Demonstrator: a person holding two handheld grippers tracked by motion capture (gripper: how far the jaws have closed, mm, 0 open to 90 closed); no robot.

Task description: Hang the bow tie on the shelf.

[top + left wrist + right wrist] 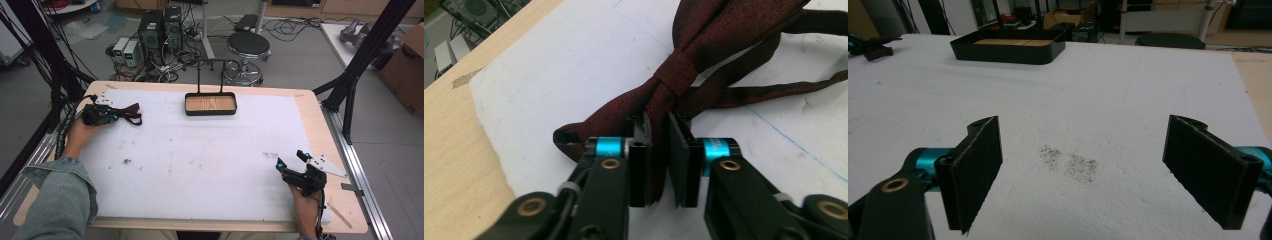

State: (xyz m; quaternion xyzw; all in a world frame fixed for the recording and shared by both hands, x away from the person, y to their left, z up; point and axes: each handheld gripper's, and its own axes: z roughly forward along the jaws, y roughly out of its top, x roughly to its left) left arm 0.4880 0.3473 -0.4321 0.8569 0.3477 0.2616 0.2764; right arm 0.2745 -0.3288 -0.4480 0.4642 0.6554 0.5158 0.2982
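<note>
A dark red bow tie with loose straps lies on the white mat at the table's far left. My left gripper is shut on a fold of its fabric just below the knot. In the high view the left gripper sits at the mat's left edge, and the bow tie trails to its right. My right gripper rests near the front right corner with its jaws wide apart. In its own view the right gripper holds nothing, and a grey smudge on the mat lies ahead of it.
A black tray with a wooden floor stands at the back centre, under a thin black stand. That tray also shows far off in the right gripper view. Black frame posts flank the table. A stool stands behind it.
</note>
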